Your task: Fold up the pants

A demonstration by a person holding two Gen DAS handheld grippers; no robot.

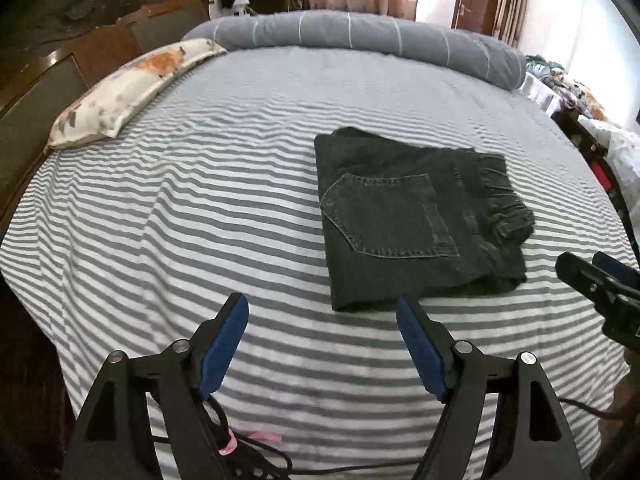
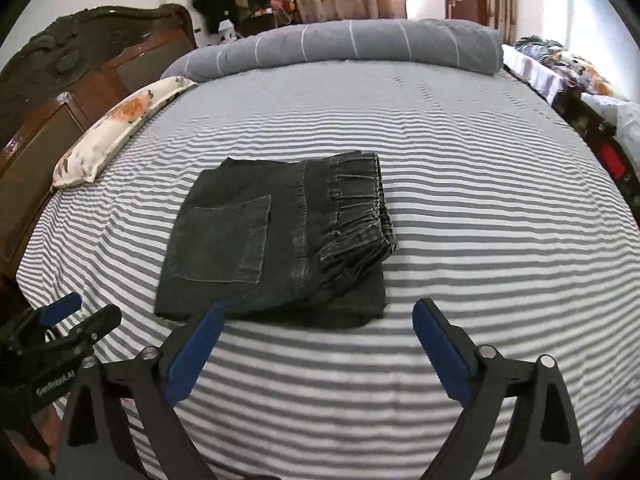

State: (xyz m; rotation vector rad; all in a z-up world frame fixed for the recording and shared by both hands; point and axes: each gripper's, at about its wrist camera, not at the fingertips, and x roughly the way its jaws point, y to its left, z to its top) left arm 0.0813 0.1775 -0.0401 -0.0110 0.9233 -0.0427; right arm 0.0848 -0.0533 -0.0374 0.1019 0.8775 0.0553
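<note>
- Plainly, the black denim pants (image 1: 416,220) lie folded into a compact rectangle on the striped bed sheet (image 1: 200,200), back pocket up and elastic waistband at the 3 o'clock side of the stack; in the left wrist view they sit at about 1 o'clock from the fingers.
- What could go wrong: the waistband layer (image 2: 360,216) sits bunched and slightly askew over the layer beneath, so a stray brush from either tool on its way out could drag that top layer and spoil the fold (the near edge is closest to the fingers).
- A cable trailing under the left gripper (image 1: 322,344) could also snag the sheet and shift the stack, I judge.
- Left gripper: angled down toward the bed, fingers spread wide, nothing between them, clear of the cloth.
- Right gripper (image 2: 318,350): likewise tilted downward, fingers wide apart and empty; its left finger overlaps the pants' near edge at 11 o'clock in its own view, though contact cannot be told.
</note>
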